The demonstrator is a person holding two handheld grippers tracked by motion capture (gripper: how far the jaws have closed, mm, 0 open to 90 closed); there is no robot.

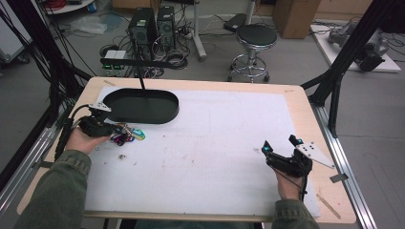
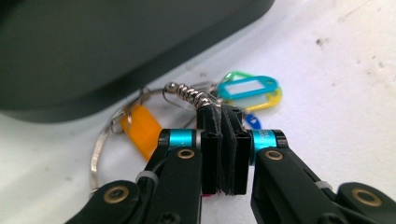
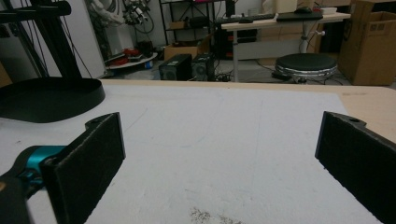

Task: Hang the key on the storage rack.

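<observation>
Down at the near rim of the black tray (image 1: 143, 106), the left gripper (image 2: 223, 122) has its jaws pressed together on the key bunch (image 2: 205, 100); its coloured tags fan out on the table (image 1: 205, 143) just beyond. Well apart, the right gripper (image 3: 219, 144) holds its jaws wide over bare table.

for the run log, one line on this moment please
left gripper: shut on key bunch | right gripper: open, nothing held | black tray: beside keys

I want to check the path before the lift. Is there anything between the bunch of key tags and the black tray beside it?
Nothing visible. The left gripper is shut on the bunch of key tags, which lies right next to the black tray; only the tray's low wall must be cleared.
</observation>
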